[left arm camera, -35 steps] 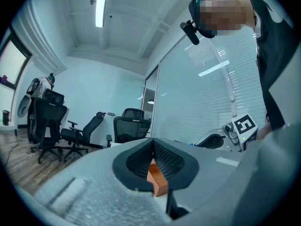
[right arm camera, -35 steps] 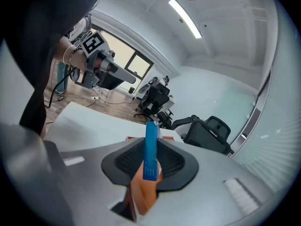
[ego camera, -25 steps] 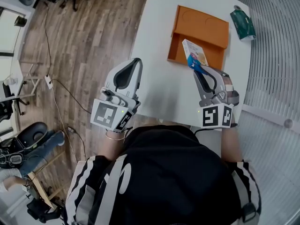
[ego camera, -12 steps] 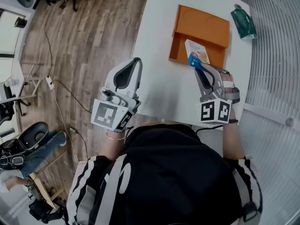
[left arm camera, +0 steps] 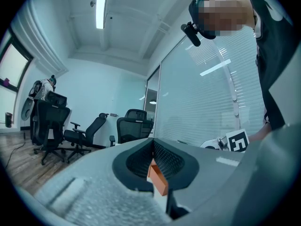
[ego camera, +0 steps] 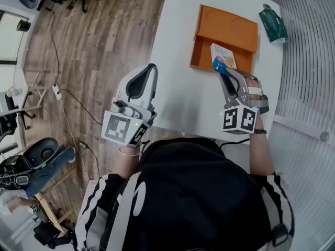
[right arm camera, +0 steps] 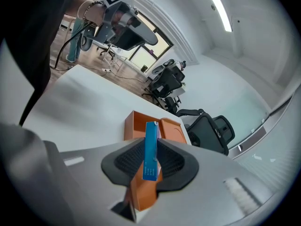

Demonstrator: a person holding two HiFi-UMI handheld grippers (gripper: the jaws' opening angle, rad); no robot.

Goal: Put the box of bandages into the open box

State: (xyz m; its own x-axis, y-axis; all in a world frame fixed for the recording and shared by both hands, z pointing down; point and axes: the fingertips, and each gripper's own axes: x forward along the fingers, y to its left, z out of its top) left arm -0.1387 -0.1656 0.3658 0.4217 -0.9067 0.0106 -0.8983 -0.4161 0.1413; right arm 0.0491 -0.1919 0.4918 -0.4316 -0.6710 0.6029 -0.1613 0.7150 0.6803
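Box of bandages [ego camera: 222, 57]: small white-and-blue carton, clamped by its near end in the right gripper [ego camera: 219, 70]. It is up off the table, over the near right part of the open box [ego camera: 207, 53]. In the right gripper view the carton [right arm camera: 150, 147] stands edge-on between the pads, with the right gripper [right arm camera: 150, 160] part-way closed and both pads pressing its broad faces. Whether its far end already touches the orange tray can't be told from here.

Handling, as a judgement: light, thin card, stiff enough to carry but easy to dent, and the glossy faces may slide. Hold across the thin dimension on the flat faces, as now, with a moderate squeeze.

The open box [right arm camera: 133, 126] is orange, on the far right part of the white table [ego camera: 178, 88], tray nearer and flat lid flap beyond it. A green packet [ego camera: 272, 26], probably a pouch, lies just right of it at the far corner.

The left gripper [ego camera: 152, 68] hangs off the table's left edge over the wood floor. Its pads [left arm camera: 162, 157] meet, with nothing held.
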